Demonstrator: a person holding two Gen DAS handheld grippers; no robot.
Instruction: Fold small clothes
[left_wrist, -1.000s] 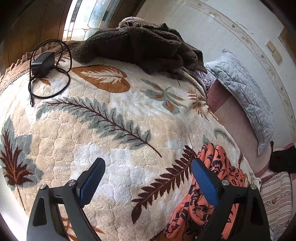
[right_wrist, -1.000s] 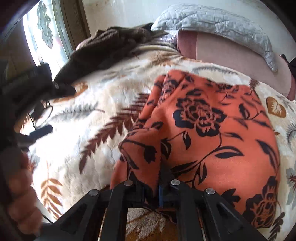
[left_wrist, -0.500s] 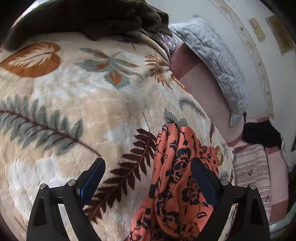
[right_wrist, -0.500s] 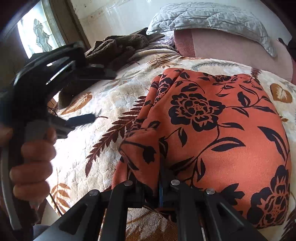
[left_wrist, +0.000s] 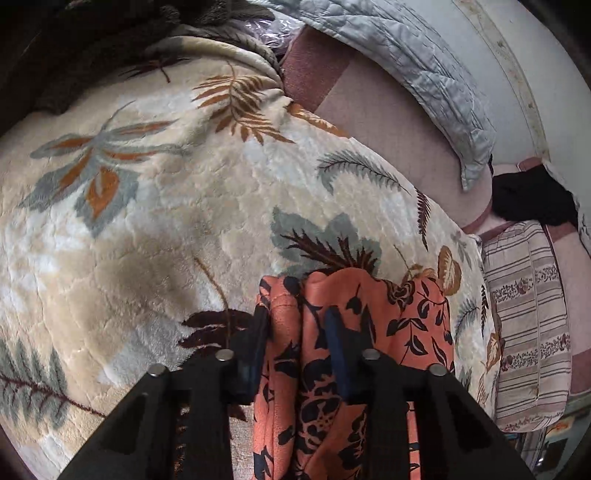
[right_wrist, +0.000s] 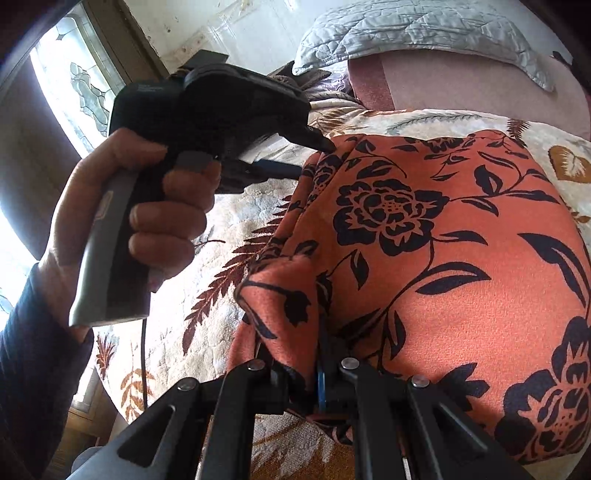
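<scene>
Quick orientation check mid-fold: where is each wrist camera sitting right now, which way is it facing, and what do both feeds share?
Left wrist: sits behind the left gripper, faces across the leaf-print blanket toward the quilted grey pillow; its two fingers straddle a fold of the orange floral garment.
Right wrist: sits behind the right gripper, faces toward the window; jaws shut on the garment's near edge; the person's left hand holding the other gripper shows.
Shared: garment, blanket, pillow.
</scene>
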